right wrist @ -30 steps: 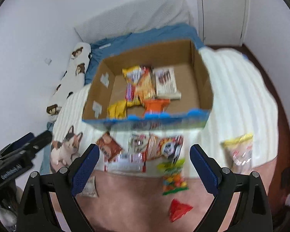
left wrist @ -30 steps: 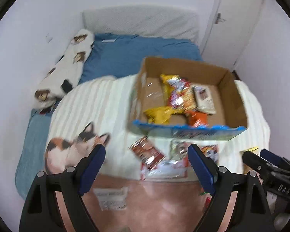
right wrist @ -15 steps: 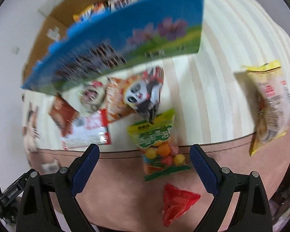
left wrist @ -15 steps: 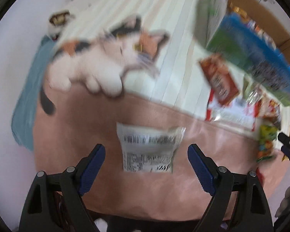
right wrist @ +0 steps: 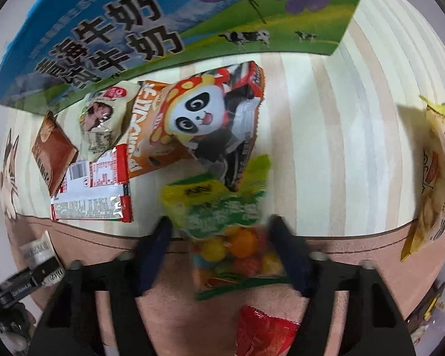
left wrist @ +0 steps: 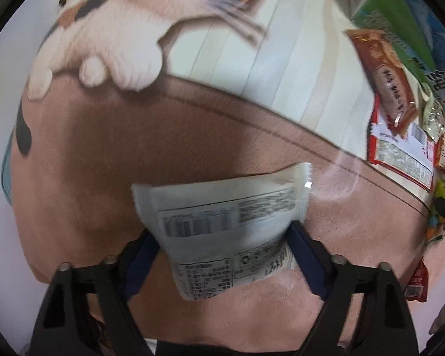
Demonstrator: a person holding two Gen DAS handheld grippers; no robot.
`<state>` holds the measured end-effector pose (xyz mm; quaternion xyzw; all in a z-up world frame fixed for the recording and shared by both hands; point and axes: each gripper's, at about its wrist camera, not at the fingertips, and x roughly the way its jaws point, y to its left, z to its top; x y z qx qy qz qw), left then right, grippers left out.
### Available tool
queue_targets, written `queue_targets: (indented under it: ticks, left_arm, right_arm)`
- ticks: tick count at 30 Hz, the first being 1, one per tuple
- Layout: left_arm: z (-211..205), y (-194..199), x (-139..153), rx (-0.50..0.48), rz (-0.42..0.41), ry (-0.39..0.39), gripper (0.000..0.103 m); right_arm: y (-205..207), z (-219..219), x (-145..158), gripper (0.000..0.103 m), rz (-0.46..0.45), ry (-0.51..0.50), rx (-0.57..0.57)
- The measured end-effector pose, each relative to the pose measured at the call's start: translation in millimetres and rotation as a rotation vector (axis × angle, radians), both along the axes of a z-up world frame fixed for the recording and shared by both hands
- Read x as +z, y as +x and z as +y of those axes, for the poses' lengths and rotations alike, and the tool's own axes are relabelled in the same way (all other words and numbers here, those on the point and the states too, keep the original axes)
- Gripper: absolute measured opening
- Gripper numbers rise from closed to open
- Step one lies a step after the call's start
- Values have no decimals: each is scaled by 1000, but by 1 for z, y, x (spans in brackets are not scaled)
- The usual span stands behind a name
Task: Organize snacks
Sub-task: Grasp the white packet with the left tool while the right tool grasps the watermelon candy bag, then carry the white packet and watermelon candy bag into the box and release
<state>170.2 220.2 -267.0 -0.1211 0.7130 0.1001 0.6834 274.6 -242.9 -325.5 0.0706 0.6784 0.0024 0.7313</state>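
On the blanket [left wrist: 109,154], a flat packet [left wrist: 222,231] lies between the left gripper's [left wrist: 222,255] fingers. At two o'clock from it, a cluster of snack packets [left wrist: 400,136] sits against the box [left wrist: 400,29]. In the right view, a candy bag [right wrist: 231,237] lies between the right gripper's [right wrist: 225,249] fingers; a panda bag [right wrist: 198,118] lies at twelve o'clock, the box behind it, a small wrapper [right wrist: 261,332] at six, a long bag [right wrist: 436,178] at three.

Right wrist view: 8 snack packets [right wrist: 204,124], 1 printed carton [right wrist: 175,29]. Left wrist view: 1 white packet [left wrist: 222,225] at 6 o'clock.
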Motion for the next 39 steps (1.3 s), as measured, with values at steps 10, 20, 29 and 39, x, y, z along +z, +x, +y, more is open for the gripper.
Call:
queue_targets:
  ticks: [10, 20, 29, 39]
  left_arm:
    - [-46, -8, 36, -88, -65, -55, 39]
    - [-94, 8, 76, -180, -125, -151, 21]
    - [-133, 50, 64, -319, -78, -164, 42]
    - [-120, 38, 33, -233, -53, -146, 19]
  right_arm:
    - [-39, 23, -3, 55, 29, 115, 23]
    - [-61, 28, 22, 53, -9, 212, -1]
    - [-40, 15, 37, 53, -25, 239, -28]
    - [-48, -14, 20, 53, -1, 253, -107]
